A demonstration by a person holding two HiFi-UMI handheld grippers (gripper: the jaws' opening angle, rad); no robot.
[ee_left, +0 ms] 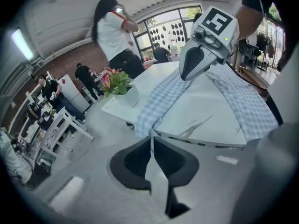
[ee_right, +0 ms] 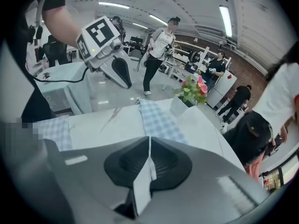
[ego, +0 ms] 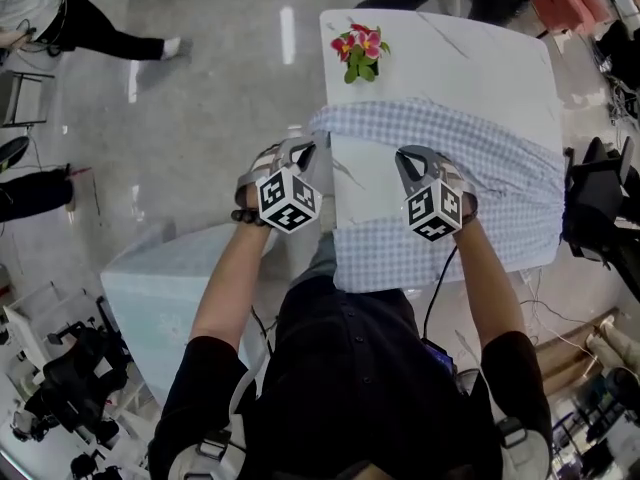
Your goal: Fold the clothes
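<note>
A blue-and-white checked shirt [ego: 480, 153] lies spread across the white table [ego: 450, 58], with bare tabletop showing between its far band and its near part. My left gripper [ego: 305, 155] is at the shirt's left end over the table's left edge. Its jaws are shut, and the checked shirt [ee_left: 161, 99] runs into their tips. My right gripper [ego: 408, 161] is over the middle of the far band, shut on a strip of the checked shirt [ee_right: 159, 120] that leads away from its jaws. Each gripper shows in the other's view: the right gripper [ee_left: 191, 66], the left gripper [ee_right: 122, 73].
A potted pink flower [ego: 360, 53] stands at the table's far left corner. A pale blue table [ego: 170, 288] stands to my near left, and dark equipment [ego: 600, 203] is off the table's right edge. Several people stand around the room, one in a white top [ee_left: 114, 36] beside the table.
</note>
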